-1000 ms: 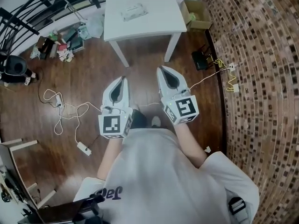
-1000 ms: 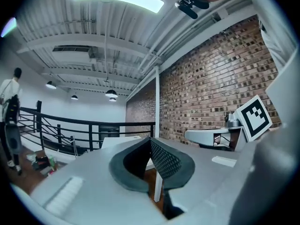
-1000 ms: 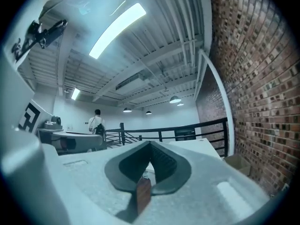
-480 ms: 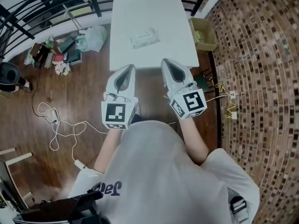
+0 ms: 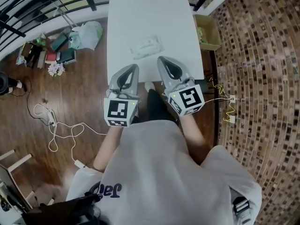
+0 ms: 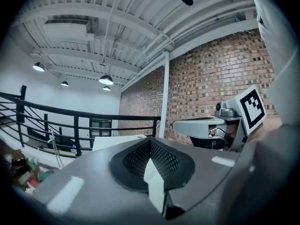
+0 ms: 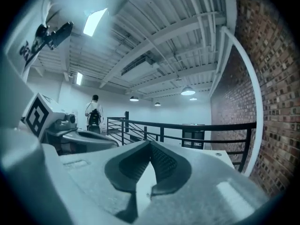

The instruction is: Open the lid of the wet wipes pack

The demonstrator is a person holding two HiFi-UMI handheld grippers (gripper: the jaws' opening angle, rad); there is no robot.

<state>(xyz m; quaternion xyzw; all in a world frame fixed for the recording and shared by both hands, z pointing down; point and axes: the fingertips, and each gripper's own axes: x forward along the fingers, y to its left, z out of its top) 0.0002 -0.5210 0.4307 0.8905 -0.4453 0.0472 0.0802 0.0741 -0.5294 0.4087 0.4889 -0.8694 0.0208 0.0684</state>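
Both the left claw (image 5: 134, 67) and right claw (image 5: 161, 59), shut empty, now reach the table (image 5: 150, 13).

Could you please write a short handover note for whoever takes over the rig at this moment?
Left gripper: jaws shut, empty, at the near edge of the white table.
Right gripper: jaws shut, empty, beside the left one.
Wet wipes pack: lies flat on the table just ahead of both grippers, untouched.
Done: nothing on the pack yet.
Left: steady the pack, then lift its lid open.
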